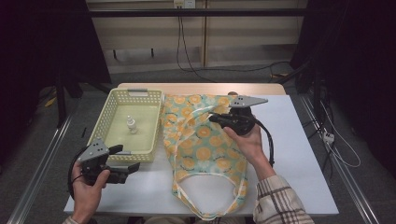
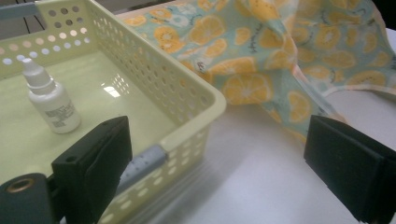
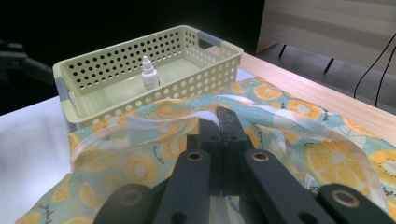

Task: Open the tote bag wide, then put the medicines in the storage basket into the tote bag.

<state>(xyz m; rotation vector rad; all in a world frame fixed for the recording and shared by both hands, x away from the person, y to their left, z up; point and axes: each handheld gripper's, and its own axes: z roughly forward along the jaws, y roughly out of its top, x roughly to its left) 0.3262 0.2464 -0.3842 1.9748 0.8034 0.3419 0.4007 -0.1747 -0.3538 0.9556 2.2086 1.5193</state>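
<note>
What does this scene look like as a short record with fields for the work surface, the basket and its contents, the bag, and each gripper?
surface: white table
basket: pale yellow perforated basket, left part of the table
basket contents: small white dropper bottle, upright
bag: orange-slice print fabric bag, lying beside the basket, handles toward the person
left gripper: fingers open, nothing between them, at the basket's near corner
right gripper: fingers shut on the bag's pale handle strap, lifted off the cloth
</note>
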